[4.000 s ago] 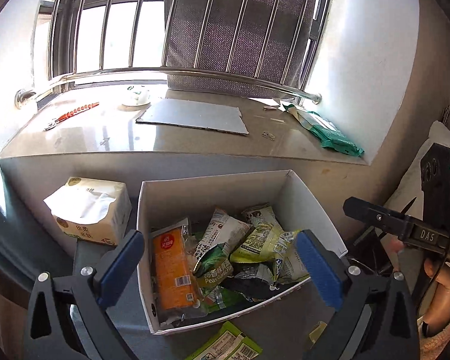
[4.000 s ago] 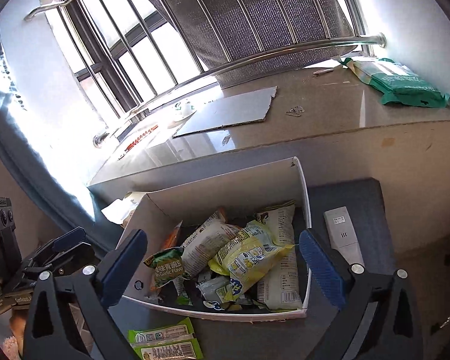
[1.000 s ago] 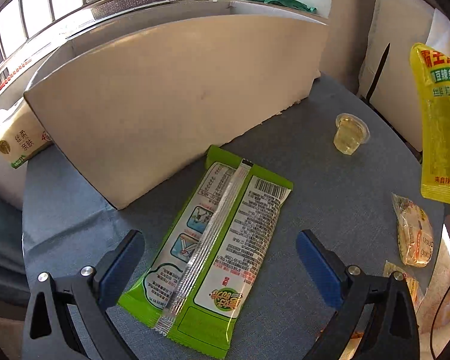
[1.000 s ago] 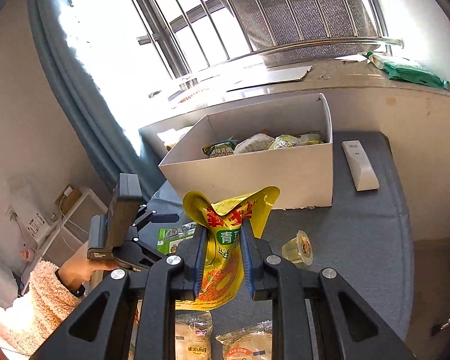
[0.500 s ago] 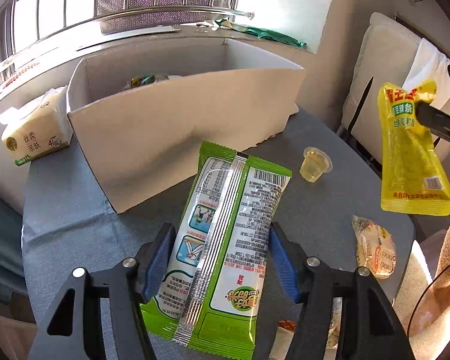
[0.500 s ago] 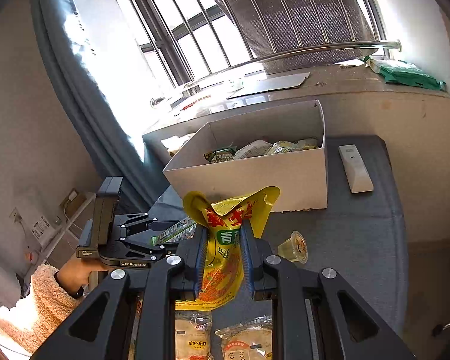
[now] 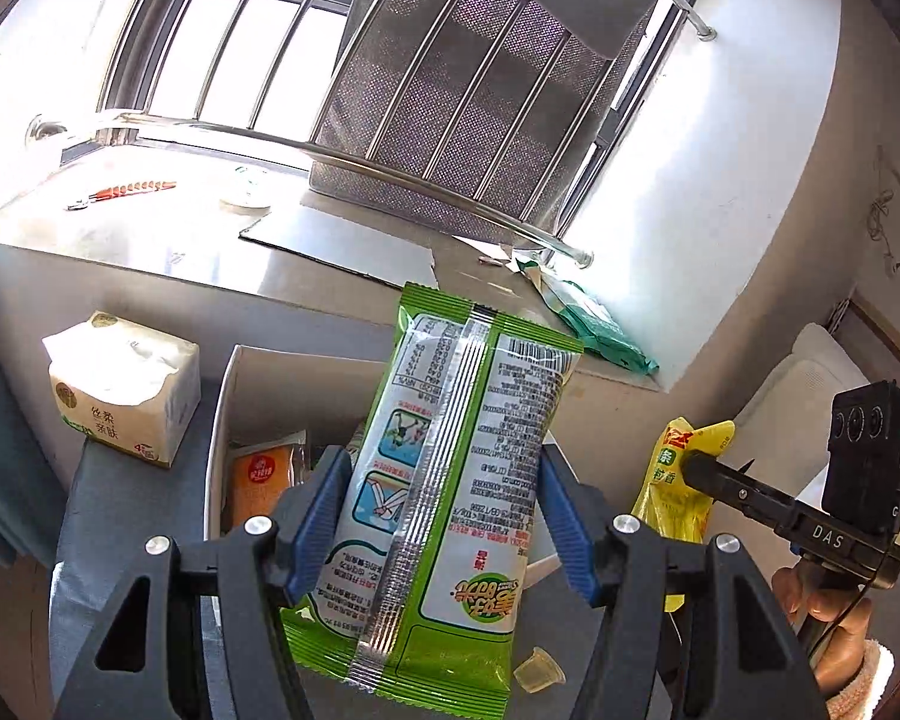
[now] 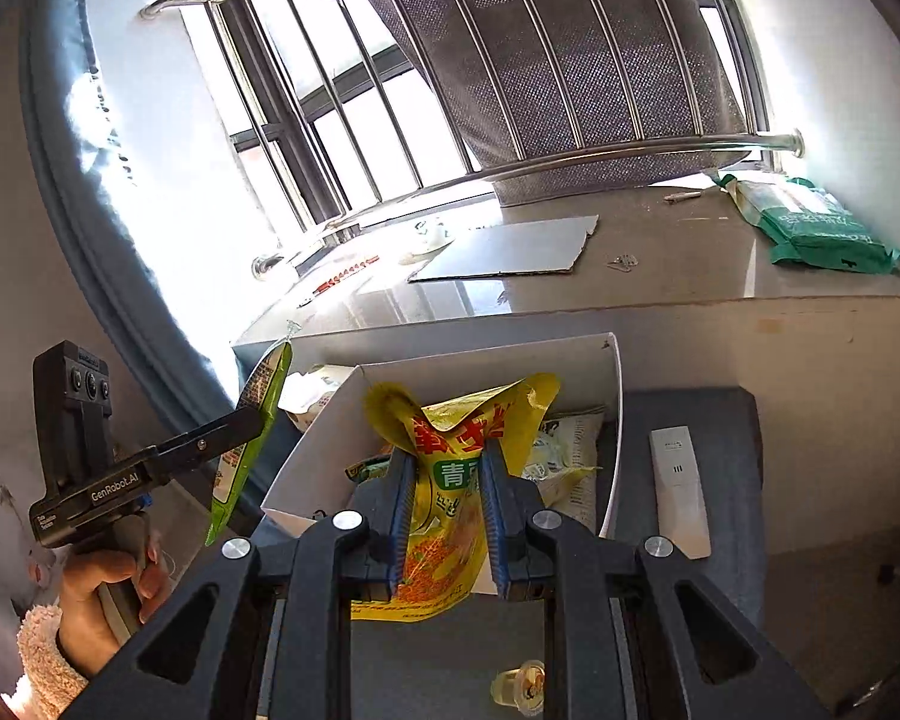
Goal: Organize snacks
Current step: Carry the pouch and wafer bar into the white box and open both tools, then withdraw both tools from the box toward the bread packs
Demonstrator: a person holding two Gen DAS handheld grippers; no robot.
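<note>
Both tongs are loaded right now; left tongs (image 7: 444, 510) are pinching the green snack pack (image 7: 450, 480) across its width, right tongs (image 8: 447, 516) are pressed together on the yellow pouch (image 8: 450, 480) near its crumpled top. Both packs hang up off the bench, over or just in front of the white box (image 8: 615, 420) — it already has a pile of snacks inside. To do this bit well I'd bring each pack fully past the near wall before letting go; the green one is long, so lay it flat along the box, not on end. One at a time probably — the two tongs are close together; a jelly cup (image 7: 537, 669) is left on the bench.
</note>
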